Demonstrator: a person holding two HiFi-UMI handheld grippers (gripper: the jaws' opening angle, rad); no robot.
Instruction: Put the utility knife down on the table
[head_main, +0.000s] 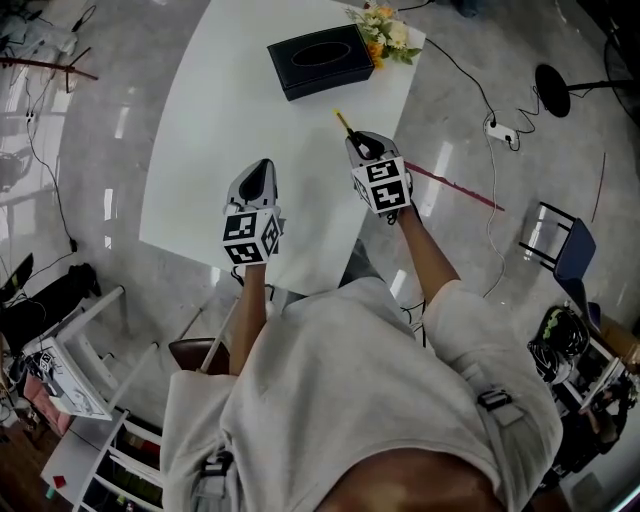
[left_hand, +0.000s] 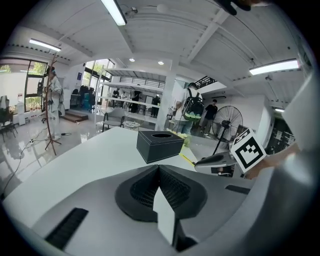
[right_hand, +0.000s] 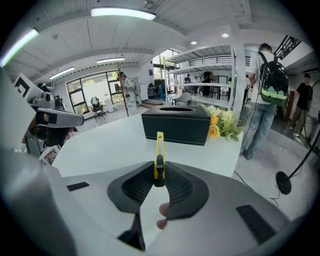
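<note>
Right gripper (right_hand: 159, 172): clamped on the utility knife (right_hand: 159, 147), whose yellow body juts ahead of its tips, over the worktop (head_main: 250, 120).
Left gripper (left_hand: 159, 172): closed, nothing between its jaws.
Black box (right_hand: 175, 125): ahead of the right gripper; oval top opening, contents not visible.
Flowers (right_hand: 222, 125): ahead-right, beside the box.

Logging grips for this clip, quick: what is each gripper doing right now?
Left gripper: closed, nothing between its jaws.
Right gripper: closed on the yellow utility knife.

Pale short-sleeved shirt (head_main: 380, 390); grey left gripper (head_main: 262, 168) and right gripper (head_main: 360, 140) bear black-and-white marker cubes (head_main: 250, 237) (head_main: 383, 185)
</note>
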